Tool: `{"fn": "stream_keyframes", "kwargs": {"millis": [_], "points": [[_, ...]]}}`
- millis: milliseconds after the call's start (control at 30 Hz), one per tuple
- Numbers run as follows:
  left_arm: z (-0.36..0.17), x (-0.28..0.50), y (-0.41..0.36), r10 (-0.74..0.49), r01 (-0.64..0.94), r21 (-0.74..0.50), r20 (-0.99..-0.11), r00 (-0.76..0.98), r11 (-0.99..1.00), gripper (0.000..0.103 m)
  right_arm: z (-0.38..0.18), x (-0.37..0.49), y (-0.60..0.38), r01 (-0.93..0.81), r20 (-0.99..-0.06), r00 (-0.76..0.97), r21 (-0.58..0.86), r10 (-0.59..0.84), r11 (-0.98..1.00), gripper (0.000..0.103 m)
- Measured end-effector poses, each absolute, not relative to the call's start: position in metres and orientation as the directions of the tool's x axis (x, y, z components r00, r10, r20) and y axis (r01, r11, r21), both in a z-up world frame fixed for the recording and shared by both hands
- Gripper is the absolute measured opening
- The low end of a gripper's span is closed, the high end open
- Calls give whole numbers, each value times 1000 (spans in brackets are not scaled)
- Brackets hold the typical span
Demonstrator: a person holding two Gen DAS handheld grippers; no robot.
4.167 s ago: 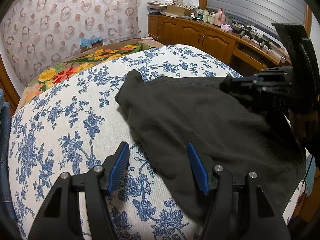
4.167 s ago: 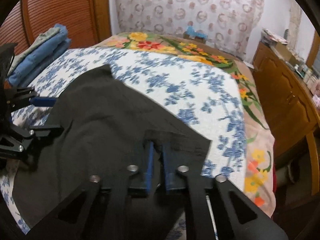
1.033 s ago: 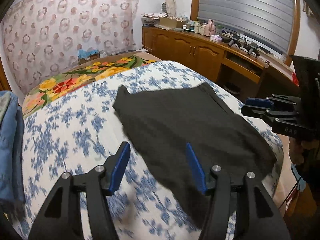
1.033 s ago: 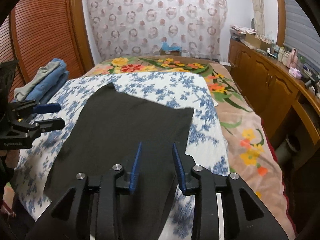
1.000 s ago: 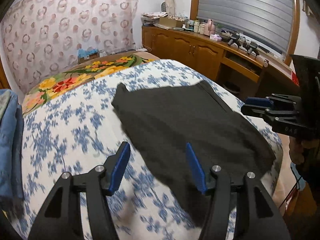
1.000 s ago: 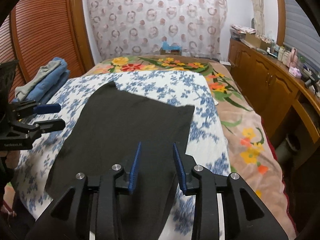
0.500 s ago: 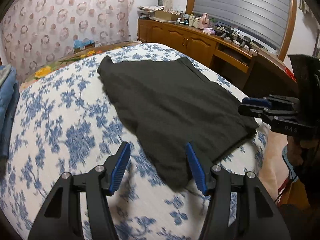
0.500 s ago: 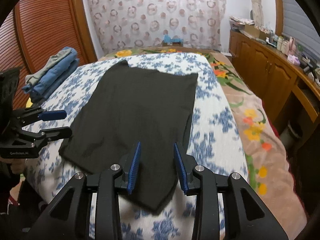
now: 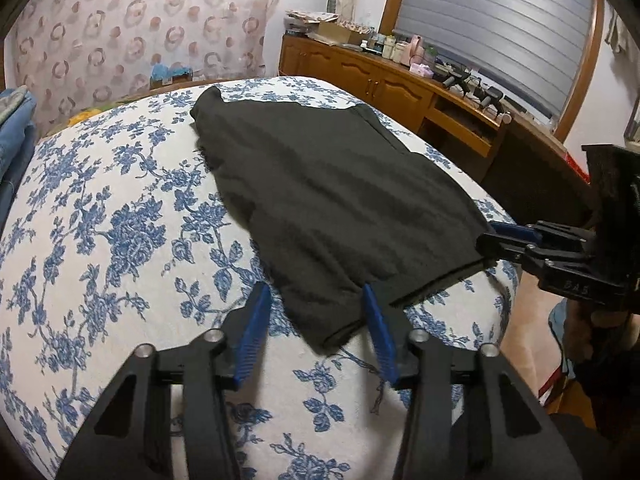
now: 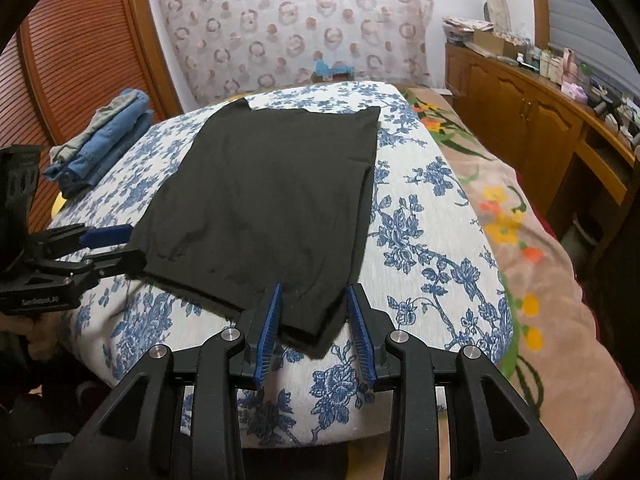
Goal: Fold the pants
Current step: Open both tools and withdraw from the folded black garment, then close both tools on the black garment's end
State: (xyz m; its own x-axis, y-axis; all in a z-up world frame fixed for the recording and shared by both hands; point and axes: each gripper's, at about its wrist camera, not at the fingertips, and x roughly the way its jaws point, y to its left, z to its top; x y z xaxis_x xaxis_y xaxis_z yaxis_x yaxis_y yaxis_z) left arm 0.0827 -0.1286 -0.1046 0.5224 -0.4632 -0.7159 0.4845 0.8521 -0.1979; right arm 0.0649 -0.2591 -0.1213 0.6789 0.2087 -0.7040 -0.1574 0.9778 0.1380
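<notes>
Black pants (image 9: pixel 328 192) lie folded flat on the blue-flowered bed cover (image 9: pixel 112 240), with the hem edge nearest me. My left gripper (image 9: pixel 315 292) is low over the near left corner of the pants. That corner lies between its blue pads (image 9: pixel 256 320), the jaws are closing, and gaps still show on both sides. My right gripper (image 10: pixel 314 292) straddles the near right corner of the pants (image 10: pixel 260 200), open, pads clear of the cloth. Each gripper shows in the other's view: the right gripper (image 9: pixel 504 240) and the left gripper (image 10: pixel 116 246).
A stack of folded jeans (image 10: pixel 104 140) sits on the bed at far left. An orange-flowered blanket (image 10: pixel 520 240) covers the bed's right side. Wooden cabinets (image 10: pixel 520 112) with clutter line the right wall. The bed's front edge lies just below both grippers.
Both grippers came forward and down to the near edge of the pants, and a corner now sits between each pair of jaws. The left jaws have narrowed.
</notes>
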Motion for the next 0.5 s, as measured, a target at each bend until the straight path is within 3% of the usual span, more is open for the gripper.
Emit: {"fn": "stream_keyframes", "kwargs": {"millis": [167,500], "points": [[-106,76,-133,-479,498,-204,-707,521,843,27,-124,65,-259,-147,-701,681,150,210,978,34],[-107,76,-130,-491,486,-227,-694,527,844,26,-125,62,-257,-118,-713,678,134,178,984,44]]}}
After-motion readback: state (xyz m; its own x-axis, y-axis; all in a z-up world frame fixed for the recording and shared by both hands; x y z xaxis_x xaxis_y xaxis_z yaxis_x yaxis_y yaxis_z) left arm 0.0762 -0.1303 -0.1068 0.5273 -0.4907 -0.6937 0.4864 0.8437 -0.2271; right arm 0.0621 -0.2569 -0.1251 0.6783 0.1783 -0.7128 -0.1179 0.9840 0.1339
